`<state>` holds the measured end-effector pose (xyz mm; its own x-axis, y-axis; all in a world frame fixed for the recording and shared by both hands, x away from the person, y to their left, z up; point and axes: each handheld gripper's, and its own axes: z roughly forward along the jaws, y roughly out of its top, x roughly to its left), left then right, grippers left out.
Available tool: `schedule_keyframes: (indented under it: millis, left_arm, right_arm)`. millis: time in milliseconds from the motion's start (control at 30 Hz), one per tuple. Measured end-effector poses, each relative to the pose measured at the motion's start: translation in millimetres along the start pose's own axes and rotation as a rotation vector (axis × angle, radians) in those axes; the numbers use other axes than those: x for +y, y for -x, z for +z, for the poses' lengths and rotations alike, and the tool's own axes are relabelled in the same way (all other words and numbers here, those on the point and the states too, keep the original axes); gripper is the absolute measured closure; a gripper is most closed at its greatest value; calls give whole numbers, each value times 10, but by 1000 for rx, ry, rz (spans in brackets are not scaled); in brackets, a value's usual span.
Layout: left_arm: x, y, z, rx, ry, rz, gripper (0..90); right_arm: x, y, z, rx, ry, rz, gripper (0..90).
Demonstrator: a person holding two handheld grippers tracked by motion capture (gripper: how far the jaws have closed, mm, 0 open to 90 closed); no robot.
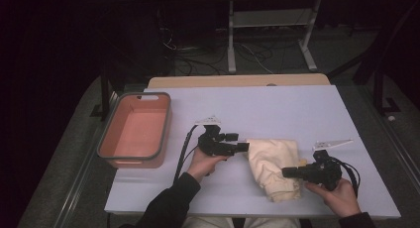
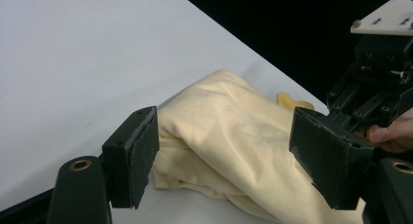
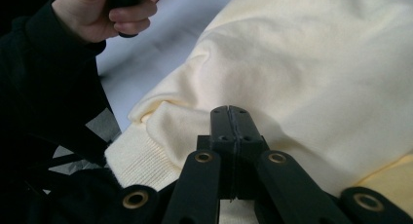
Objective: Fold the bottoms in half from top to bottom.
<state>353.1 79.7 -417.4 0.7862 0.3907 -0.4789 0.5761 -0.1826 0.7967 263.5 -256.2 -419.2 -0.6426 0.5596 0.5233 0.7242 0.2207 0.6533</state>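
White desk (image 1: 297, 109) carrying cream garment (image 1: 274, 168); left gripper (image 2: 226, 153) fingers standing open at its edge, right gripper (image 3: 230, 118) fingers closed together, lying against the cloth.

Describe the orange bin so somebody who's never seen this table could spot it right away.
On the white table, look to its left edge, left of the cream cloth. The bin is a rectangular orange tub with a grey rim, the one hard, bright-coloured thing there.
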Motion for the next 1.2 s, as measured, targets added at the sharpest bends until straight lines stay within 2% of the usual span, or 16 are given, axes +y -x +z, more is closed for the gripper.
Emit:
schedule_keyframes:
  millis: [100,200,333,567,733,800,967,1100,1200]
  left_arm:
    - [23,6,-7,5,-6,11,262]
    - [65,16,-29,1,13,3,263]
    - [130,43,-68,-4,29,10,263]
    - [276,63,-129,22,25,28,247]
    - [386,33,-104,35,-24,22,214]
    - [425,15,-73,29,-54,16,190]
    - [491,-26,37,-18,-110,-10,138]
    - [502,-55,116,-8,-119,-7,108]
    - [474,-99,169,16,-138,-14,86]
  right_arm:
    - [21,-14,-43,-4,23,-6,868]
    - [38,-25,-94,-12,55,-11,845]
    - [52,-39,-176,-36,119,-9,787]
    - [31,-58,-321,-108,215,-2,580]
    - [11,-68,-400,-146,277,5,393]
    - [4,-66,-413,-172,280,14,337]
    - [-15,-76,-419,-228,267,44,120]
    - [-32,-84,-406,-255,256,65,0]
    - [-75,-69,-392,-270,237,88,0]
